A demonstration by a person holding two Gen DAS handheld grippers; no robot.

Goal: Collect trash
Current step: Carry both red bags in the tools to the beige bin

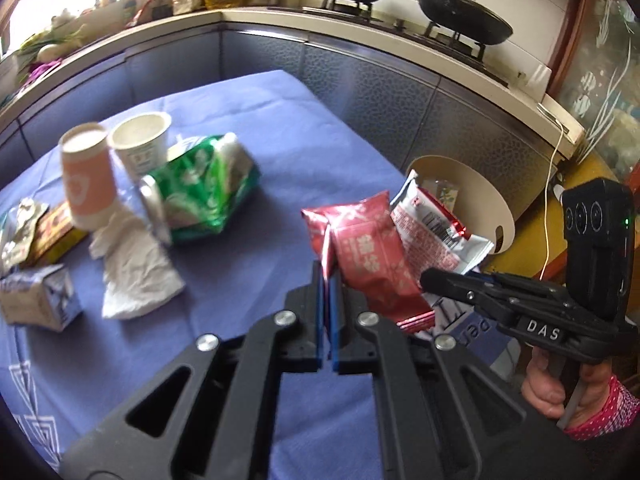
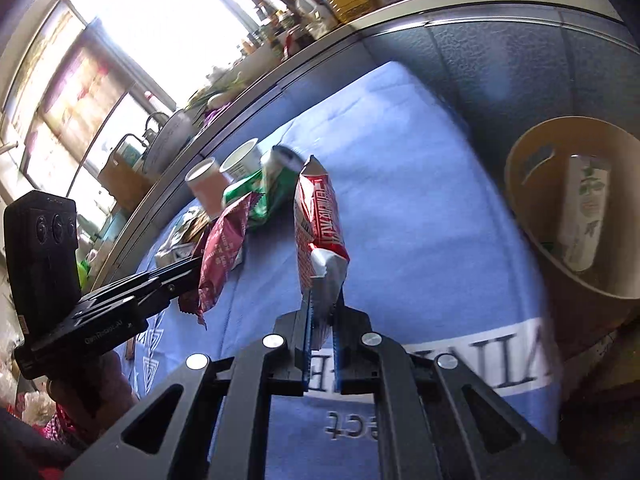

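My left gripper (image 1: pixel 330 280) is shut on the lower end of a dark red snack wrapper (image 1: pixel 360 248), held above the blue tablecloth (image 1: pixel 248 208). To its right, my right gripper (image 1: pixel 432 278) grips a red-and-silver wrapper (image 1: pixel 434 232) in front of a tan round bin (image 1: pixel 472 176). In the right wrist view my right gripper (image 2: pixel 323 308) is shut on that red-and-silver wrapper (image 2: pixel 318 220), which stands upright. The bin (image 2: pixel 520 200) is at the right with a white-and-green carton (image 2: pixel 584 212) inside. My left gripper (image 2: pixel 192 272) holds the dark red wrapper (image 2: pixel 224 248) at the left.
On the cloth lie an orange paper cup (image 1: pixel 86 172), a white cup (image 1: pixel 140 144), a green packet (image 1: pixel 204 188), a crumpled tissue (image 1: pixel 136 272) and small boxes (image 1: pixel 40 300). Grey cabinets and a counter with two woks (image 1: pixel 464 16) stand behind. A person's hand (image 1: pixel 548 384) grips the right handle.
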